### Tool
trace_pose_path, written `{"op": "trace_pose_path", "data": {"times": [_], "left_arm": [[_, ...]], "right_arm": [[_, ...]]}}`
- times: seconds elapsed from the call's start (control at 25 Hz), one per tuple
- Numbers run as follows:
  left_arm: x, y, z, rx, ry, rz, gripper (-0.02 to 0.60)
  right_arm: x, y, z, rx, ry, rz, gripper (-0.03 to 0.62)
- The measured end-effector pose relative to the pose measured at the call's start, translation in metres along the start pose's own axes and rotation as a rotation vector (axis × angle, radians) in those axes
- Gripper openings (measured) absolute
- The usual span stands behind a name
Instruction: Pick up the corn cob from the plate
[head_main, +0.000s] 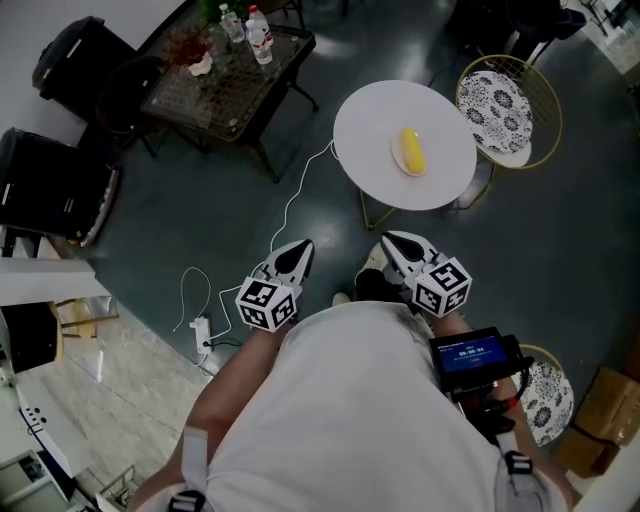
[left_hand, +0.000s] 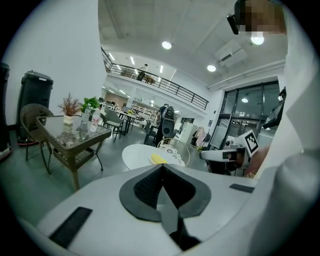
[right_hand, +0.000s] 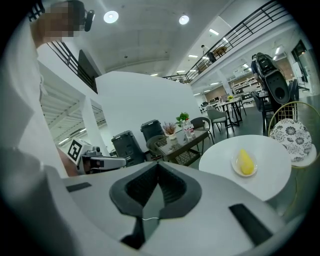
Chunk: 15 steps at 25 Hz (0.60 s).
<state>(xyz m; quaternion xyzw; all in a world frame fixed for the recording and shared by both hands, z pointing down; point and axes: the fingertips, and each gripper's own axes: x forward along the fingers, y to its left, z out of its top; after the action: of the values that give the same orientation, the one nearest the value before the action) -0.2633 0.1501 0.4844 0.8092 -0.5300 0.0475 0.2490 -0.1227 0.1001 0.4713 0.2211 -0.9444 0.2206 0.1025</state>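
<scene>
A round white bench (head_main: 370, 125) on thin gold legs stands on the dark grey floor (head_main: 560, 240). Right of the bench's middle sits a small white plate (head_main: 394, 152), and on it lies the yellow corn cob (head_main: 411, 151), lengthwise toward the person. In the right gripper view the corn cob (right_hand: 244, 162) shows on the plate (right_hand: 235, 168), ahead and to the right of the jaws. In the left gripper view it (left_hand: 158, 159) lies just above the jaw tips, far off.

Both grippers hang short of the bench's near edge, well apart from the plate and close to the person's white shirt (head_main: 350, 420). The left gripper (head_main: 303, 245) is clenched, its jaws pressed together with nothing between them. The right gripper (head_main: 386, 241) is likewise clenched and empty. Each points toward the bench.

Touching the bench's far right side is a gold wire chair with a black-and-white patterned cushion (head_main: 495, 108). Well to the bench's left stands a glass-topped wicker table (head_main: 225, 80) carrying clear bottles (head_main: 258, 32). A thin white cable (head_main: 291, 207) runs over the floor from the bench's left edge.
</scene>
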Motion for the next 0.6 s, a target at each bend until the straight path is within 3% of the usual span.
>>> {"op": "trace_pose_path", "data": {"times": [0.44,0.6], "left_arm": [[0.05,-0.001,0.016,0.028,0.05,-0.071,0.006],[0.101,-0.003,0.027,0.03,0.09,-0.093,0.006]], "right_arm": [[-0.001,-0.04,0.016,0.029,-0.017,-0.065,0.007],[-0.003,-0.089,0.028,0.058,-0.026,-0.094,0.008]]}}
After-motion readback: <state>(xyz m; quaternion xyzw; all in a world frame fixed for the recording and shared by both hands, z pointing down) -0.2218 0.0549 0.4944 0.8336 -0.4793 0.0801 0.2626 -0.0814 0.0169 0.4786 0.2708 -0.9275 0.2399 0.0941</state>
